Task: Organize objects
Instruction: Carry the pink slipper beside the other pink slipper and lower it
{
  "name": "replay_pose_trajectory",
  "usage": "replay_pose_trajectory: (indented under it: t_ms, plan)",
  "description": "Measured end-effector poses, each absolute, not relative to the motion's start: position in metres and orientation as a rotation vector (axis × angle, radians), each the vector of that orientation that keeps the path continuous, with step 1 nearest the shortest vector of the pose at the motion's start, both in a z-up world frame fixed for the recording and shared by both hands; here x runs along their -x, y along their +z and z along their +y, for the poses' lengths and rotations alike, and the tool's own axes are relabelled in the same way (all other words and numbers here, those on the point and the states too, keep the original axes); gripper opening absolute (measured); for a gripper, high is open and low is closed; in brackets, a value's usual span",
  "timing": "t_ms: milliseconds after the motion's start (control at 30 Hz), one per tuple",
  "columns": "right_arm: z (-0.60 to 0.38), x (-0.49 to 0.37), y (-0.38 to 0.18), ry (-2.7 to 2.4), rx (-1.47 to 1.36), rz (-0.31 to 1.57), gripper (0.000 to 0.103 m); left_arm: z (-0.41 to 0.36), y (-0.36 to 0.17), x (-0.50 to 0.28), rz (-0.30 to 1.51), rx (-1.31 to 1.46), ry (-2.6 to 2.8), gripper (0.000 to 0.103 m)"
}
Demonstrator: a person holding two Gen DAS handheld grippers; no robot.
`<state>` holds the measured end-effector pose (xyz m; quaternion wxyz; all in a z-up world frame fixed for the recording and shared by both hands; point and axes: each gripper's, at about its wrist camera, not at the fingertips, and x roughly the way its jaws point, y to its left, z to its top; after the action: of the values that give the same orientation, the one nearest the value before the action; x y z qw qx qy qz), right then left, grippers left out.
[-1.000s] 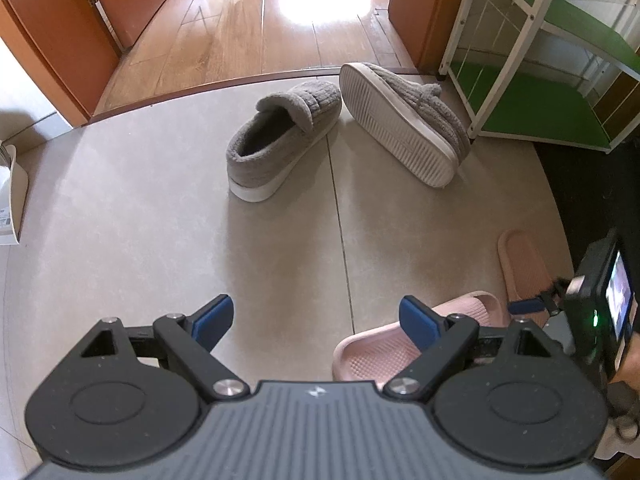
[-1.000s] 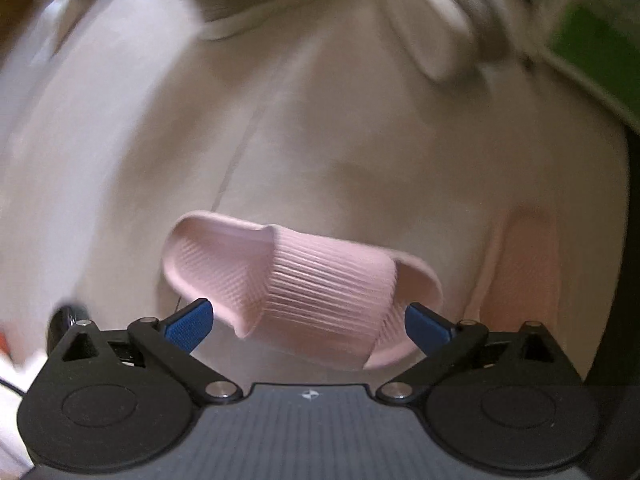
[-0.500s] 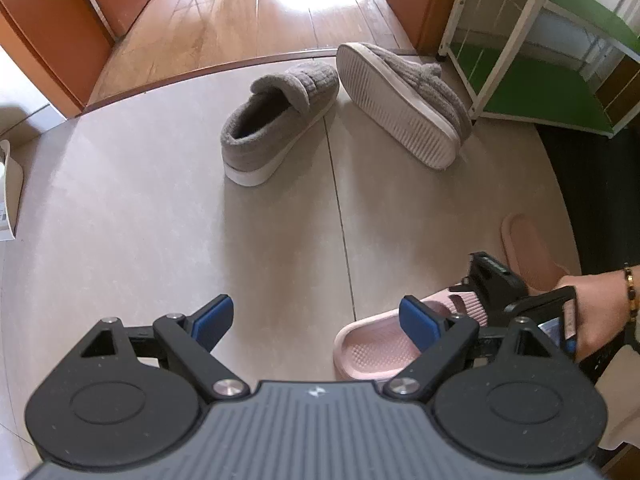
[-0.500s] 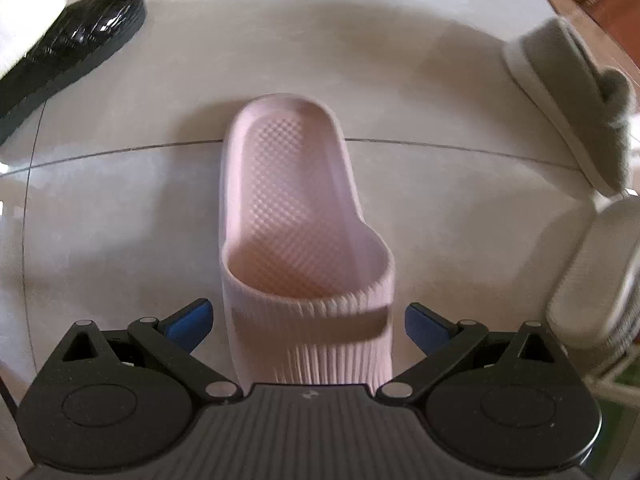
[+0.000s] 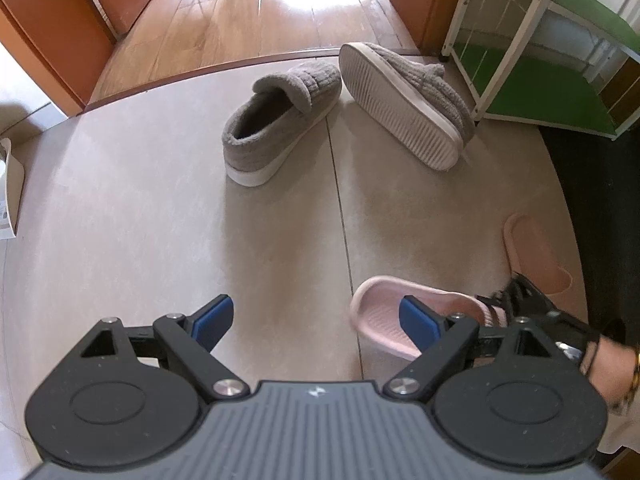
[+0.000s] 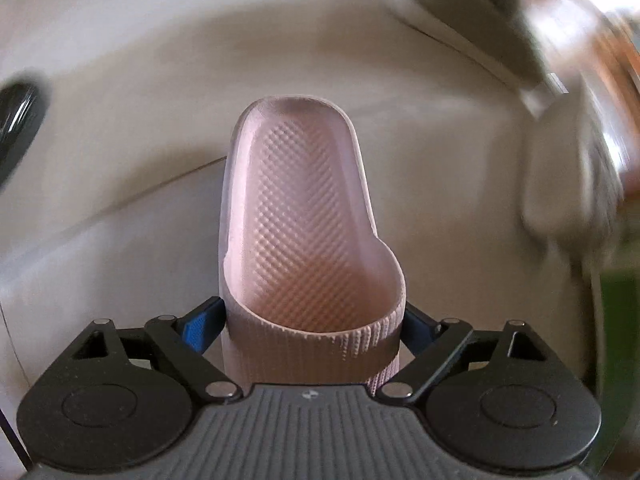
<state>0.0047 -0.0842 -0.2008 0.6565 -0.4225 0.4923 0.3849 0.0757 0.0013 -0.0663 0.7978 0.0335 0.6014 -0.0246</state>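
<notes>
lying on the beige tiled floor (image 5: 160, 220), the pink ribbed rubber slide slipper (image 6: 304, 216) sits between the closing right claw (image 6: 312, 324), pads at its strap sides. left claw (image 5: 316, 316) hovers spread, empty. grey fleece slippers (image 5: 280, 120) lie well apart.

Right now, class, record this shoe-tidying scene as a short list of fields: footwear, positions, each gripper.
grey slippers: one upright, one tipped on its side, sole showing
pink sandals: one between right gripper's fingers, other lying apart
left gripper: open, nothing between its fingers
right gripper: closing around sandal strap
floor: pale tile
rack: white frame, green shelves
</notes>
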Motion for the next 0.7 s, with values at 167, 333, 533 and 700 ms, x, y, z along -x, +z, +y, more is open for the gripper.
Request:
replay_pose_trajectory:
  t_ms: [167,333,533,700]
  plan:
    - [-0.093,-0.004,-0.2,0.598,0.766,1.164,0.093,-0.002,-0.061,-0.077,1.269,-0.087,-0.043,0.09]
    - [-0.107,-0.016,-0.212,0.309,0.585,1.224,0.093,-0.006,-0.065,-0.078,1.278,-0.102,-0.052,0.09]
    - [-0.121,-0.031,-0.221,0.137,0.4,1.26,0.093,-0.008,-0.073,-0.08,1.304,-0.107,-0.046,0.09]
    - [-0.129,-0.045,-0.228,0.073,0.304,1.307,0.093,-0.012,-0.075,-0.08,1.302,-0.126,-0.057,0.09]
